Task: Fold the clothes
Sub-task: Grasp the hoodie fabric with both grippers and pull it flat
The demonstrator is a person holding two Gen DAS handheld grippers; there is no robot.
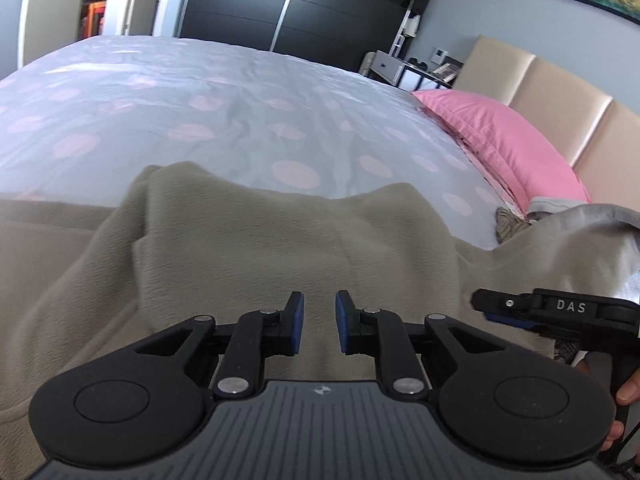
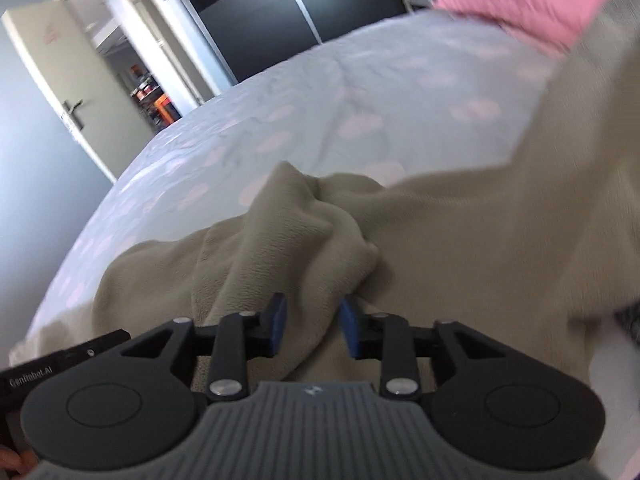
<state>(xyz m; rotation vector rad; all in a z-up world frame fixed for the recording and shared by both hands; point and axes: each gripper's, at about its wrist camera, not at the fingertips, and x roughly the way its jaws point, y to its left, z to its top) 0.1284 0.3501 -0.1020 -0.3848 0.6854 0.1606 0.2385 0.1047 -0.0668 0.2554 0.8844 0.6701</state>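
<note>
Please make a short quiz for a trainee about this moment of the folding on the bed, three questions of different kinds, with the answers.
1. True or false: the left gripper has its jaws closed on the beige fleece garment.
2. Multiple choice: what lies against the headboard? A) a pink pillow B) a green blanket C) a black bag
3. Fill in: the bedsheet is pale grey with pink ____.

Key
1. False. Its jaws stand apart above the fleece, with nothing between them.
2. A, the pink pillow.
3. Dots. For the trainee to note as well: the right gripper has a fold of the fleece between its jaws.
</note>
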